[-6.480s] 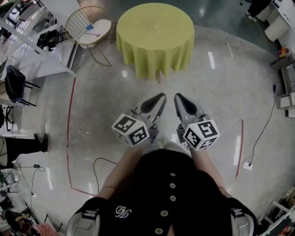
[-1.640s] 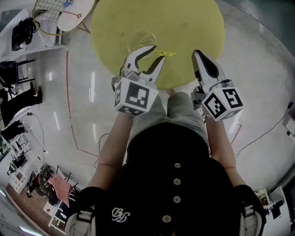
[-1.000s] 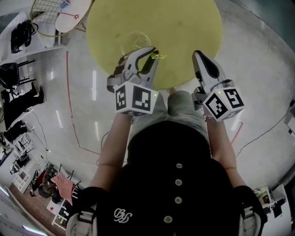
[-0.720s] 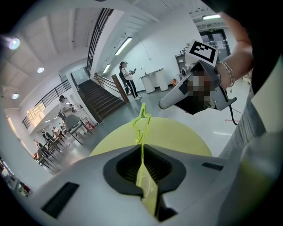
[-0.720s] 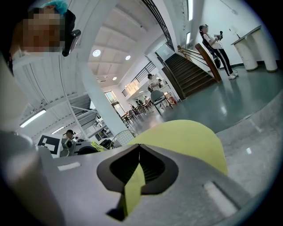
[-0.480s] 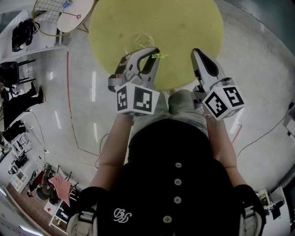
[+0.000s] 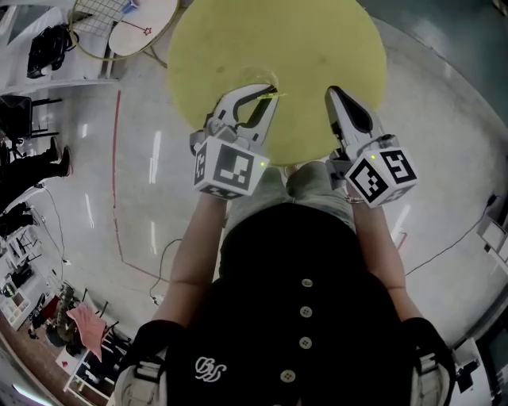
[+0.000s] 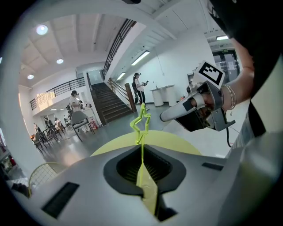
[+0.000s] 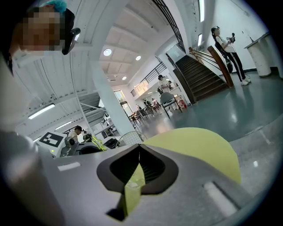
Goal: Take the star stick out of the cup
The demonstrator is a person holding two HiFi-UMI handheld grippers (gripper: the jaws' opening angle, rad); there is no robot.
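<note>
My left gripper [image 7: 268, 90] hovers over the near left part of the round yellow table [image 7: 317, 47], shut on the thin stem of the yellow-green star stick [image 7: 272, 94]. In the left gripper view the star stick [image 8: 141, 124] stands upright out of the closed jaws of the left gripper [image 8: 142, 146], its star head above them. A faint clear cup [image 7: 254, 76] stands on the cloth just beyond the fingertips. My right gripper [image 7: 332, 92] hangs at the table's near edge, shut and empty. The right gripper [image 9: 139, 148] looks over the yellow table [image 9: 199, 145].
A wire chair with a pale seat [image 7: 119, 24] stands beyond the table at the far left. A red line [image 7: 115, 198] runs along the shiny floor on the left. People and a staircase [image 8: 108, 101] show far behind in the hall.
The left jaws have closed onto the star stick's stem. The left gripper has shifted slightly to the right with it. The right gripper has hardly moved.
</note>
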